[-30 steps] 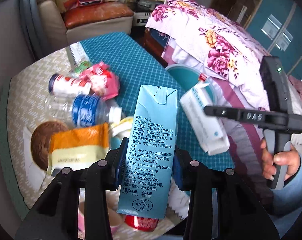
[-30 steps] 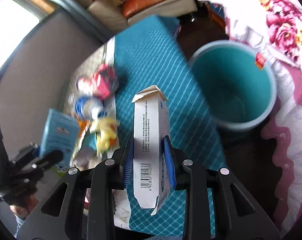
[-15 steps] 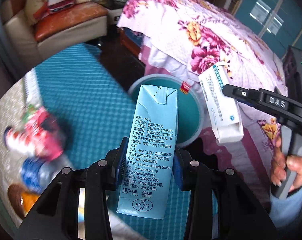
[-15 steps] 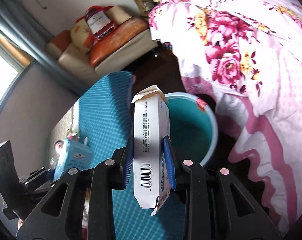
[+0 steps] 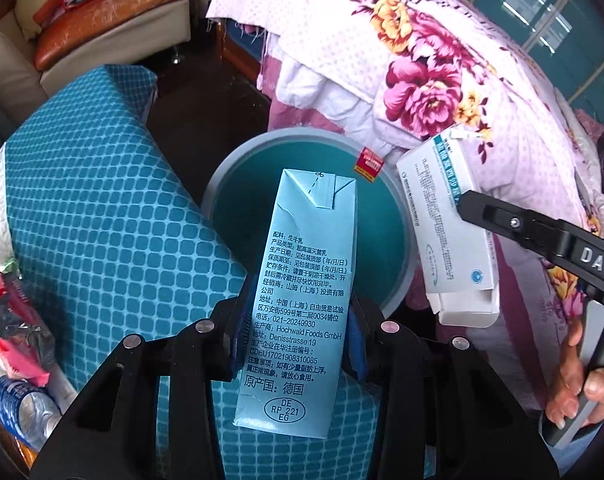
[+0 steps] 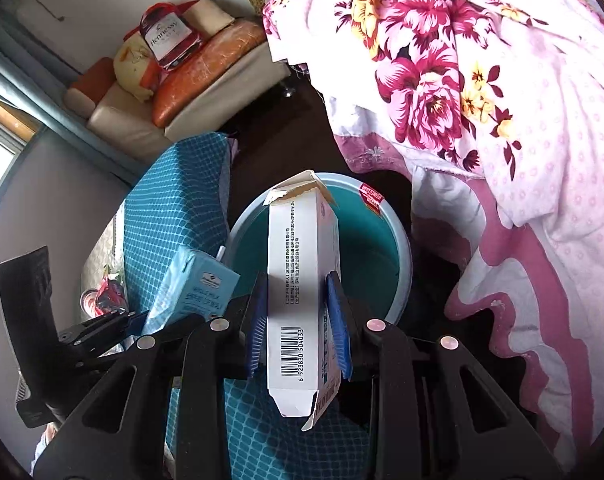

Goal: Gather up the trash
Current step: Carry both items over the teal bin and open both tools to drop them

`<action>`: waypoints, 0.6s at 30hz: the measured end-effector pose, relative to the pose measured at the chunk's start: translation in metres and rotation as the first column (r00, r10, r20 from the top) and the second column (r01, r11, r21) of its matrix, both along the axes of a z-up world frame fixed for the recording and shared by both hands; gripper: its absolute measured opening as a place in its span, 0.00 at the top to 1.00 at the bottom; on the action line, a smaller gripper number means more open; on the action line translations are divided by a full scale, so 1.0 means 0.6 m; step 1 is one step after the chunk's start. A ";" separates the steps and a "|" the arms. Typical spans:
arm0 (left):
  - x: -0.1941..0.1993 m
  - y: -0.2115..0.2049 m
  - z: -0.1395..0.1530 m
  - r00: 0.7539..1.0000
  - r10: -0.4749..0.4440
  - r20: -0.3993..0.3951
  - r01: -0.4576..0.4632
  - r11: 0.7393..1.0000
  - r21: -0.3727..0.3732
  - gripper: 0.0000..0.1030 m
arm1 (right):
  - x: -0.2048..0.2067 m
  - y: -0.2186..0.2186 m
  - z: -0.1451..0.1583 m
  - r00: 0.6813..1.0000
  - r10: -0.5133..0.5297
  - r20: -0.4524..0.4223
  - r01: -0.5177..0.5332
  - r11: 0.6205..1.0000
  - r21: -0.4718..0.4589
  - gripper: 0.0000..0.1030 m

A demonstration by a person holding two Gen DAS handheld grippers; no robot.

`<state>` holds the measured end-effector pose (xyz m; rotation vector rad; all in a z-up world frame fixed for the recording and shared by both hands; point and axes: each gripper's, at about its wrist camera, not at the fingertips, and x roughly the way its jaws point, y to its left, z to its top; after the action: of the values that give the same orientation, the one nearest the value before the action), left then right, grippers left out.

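Left wrist view: left gripper [image 5: 298, 330] clamps a blue milk carton [image 5: 302, 300] above a teal bin [image 5: 262, 152]. Right gripper [image 6: 298, 330] pinches a white box [image 6: 298, 300] nearby. Risk: w/ both over one opening, items may collide & miss.

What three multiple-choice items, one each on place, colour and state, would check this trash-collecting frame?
1. Where is the bin?
A. on the sofa
B. on the floor between table and bed
C. on the table

2. What colour is the milk carton?
A. red
B. green
C. light blue

3. What is the right gripper doing?
A. clamping the white box
B. open and empty
C. holding a bottle

Answers: 1 B, the bin stands beside the blue tablecloth; 2 C, pale blue sides; 3 A, pads press both box sides.
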<state>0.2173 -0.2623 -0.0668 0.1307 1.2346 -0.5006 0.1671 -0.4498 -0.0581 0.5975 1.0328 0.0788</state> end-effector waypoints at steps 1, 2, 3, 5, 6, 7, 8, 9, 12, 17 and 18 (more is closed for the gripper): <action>0.003 -0.001 -0.005 1.000 0.002 -0.007 -0.002 1.000 0.000 0.57 | 0.002 0.000 -0.001 1.000 0.001 -0.002 -0.001 1.000 -0.002 0.73; 0.004 0.000 -0.007 1.000 0.003 -0.012 -0.003 1.000 -0.004 0.50 | 0.003 0.000 -0.003 1.000 0.002 -0.005 -0.002 1.000 -0.004 0.73; 0.006 -0.002 -0.008 1.000 0.005 -0.015 -0.005 1.000 -0.012 0.46 | 0.005 0.001 -0.004 1.000 0.004 -0.009 -0.004 1.000 -0.004 0.73; 0.006 0.001 -0.005 1.000 0.021 0.006 -0.021 1.000 -0.012 0.34 | 0.008 0.002 -0.007 1.000 0.004 -0.015 -0.004 1.000 -0.005 0.73; 0.005 0.003 -0.002 1.000 0.024 0.015 -0.023 1.000 -0.015 0.33 | 0.008 0.003 -0.008 1.000 0.004 -0.017 -0.004 1.000 -0.007 0.73; 0.004 0.006 0.001 0.999 0.028 0.019 -0.028 0.999 -0.021 0.30 | 0.008 0.003 -0.009 1.000 0.003 -0.019 -0.003 1.000 -0.008 0.73; 0.004 0.010 0.005 0.999 0.034 0.022 -0.034 0.999 -0.028 0.25 | 0.009 0.003 -0.010 1.000 0.003 -0.022 -0.003 1.000 -0.011 0.73; 0.002 0.015 0.008 0.999 0.043 0.030 -0.042 0.999 -0.033 0.25 | 0.010 0.003 -0.011 1.000 0.004 -0.023 -0.004 1.000 -0.012 0.73; -0.004 0.028 0.015 0.998 0.051 0.036 -0.050 0.998 -0.038 0.24 | 0.010 0.002 -0.011 1.000 0.003 -0.025 -0.003 1.000 -0.017 0.73; -0.016 0.056 0.022 0.997 0.077 0.031 -0.075 0.996 -0.054 0.16 | 0.014 0.005 -0.012 0.999 0.001 -0.033 -0.002 1.000 -0.024 0.73; -0.020 0.062 0.025 0.996 0.084 0.036 -0.082 0.995 -0.061 0.14 | 0.015 0.006 -0.012 0.999 0.003 -0.035 -0.004 1.000 -0.026 0.73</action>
<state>0.2055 -0.2251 -0.0517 0.0386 1.1815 -0.4598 0.1764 -0.4460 -0.0654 0.5752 1.0672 0.0581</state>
